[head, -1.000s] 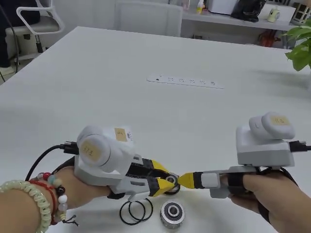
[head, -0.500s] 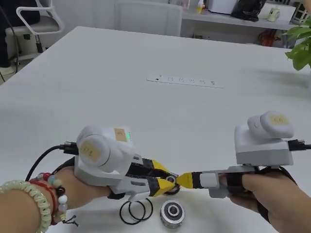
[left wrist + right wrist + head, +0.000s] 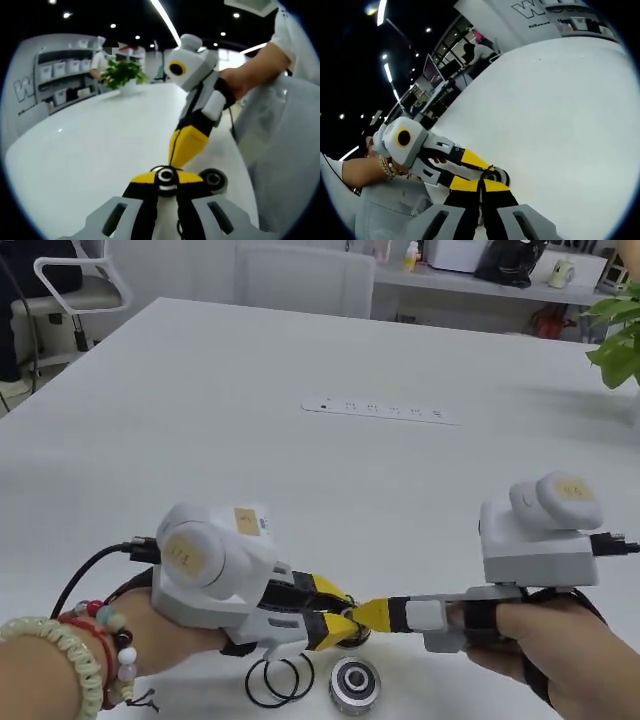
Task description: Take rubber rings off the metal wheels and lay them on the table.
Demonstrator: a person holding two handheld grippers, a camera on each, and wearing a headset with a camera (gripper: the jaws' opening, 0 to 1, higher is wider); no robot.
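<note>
Rubber rings (image 3: 278, 677), two thin black loops that overlap each other, lie flat on the white table (image 3: 250, 440) near its front edge. Just above them in the head view is the left gripper (image 3: 343, 626), and the wrist behind it wears bead bracelets (image 3: 60, 640). Its yellow-tipped jaws are closed on a small metal wheel (image 3: 166, 176), with one jaw on each side of it. In the left gripper view the wheel turns its round face to the camera, silver with a dark middle.

The right gripper (image 3: 368, 614) comes in from the right side, and its tip meets the held wheel. Its two jaws are pressed almost together, and the right gripper view shows a narrow slit between them. A black ring (image 3: 487, 169) stands up as a thin loop from the rim of the wheel, just at this tip. The jaws seem to pinch it, though the ring is too thin here to be sure.

A second wheel (image 3: 355, 683) lies on the table just to the right of the two loose rings and below the gripper tips, and it touches neither gripper. Farther back, at the middle of the table, lies a white power strip (image 3: 378, 409). At the far right edge are the green leaves of a plant (image 3: 617, 335).
</note>
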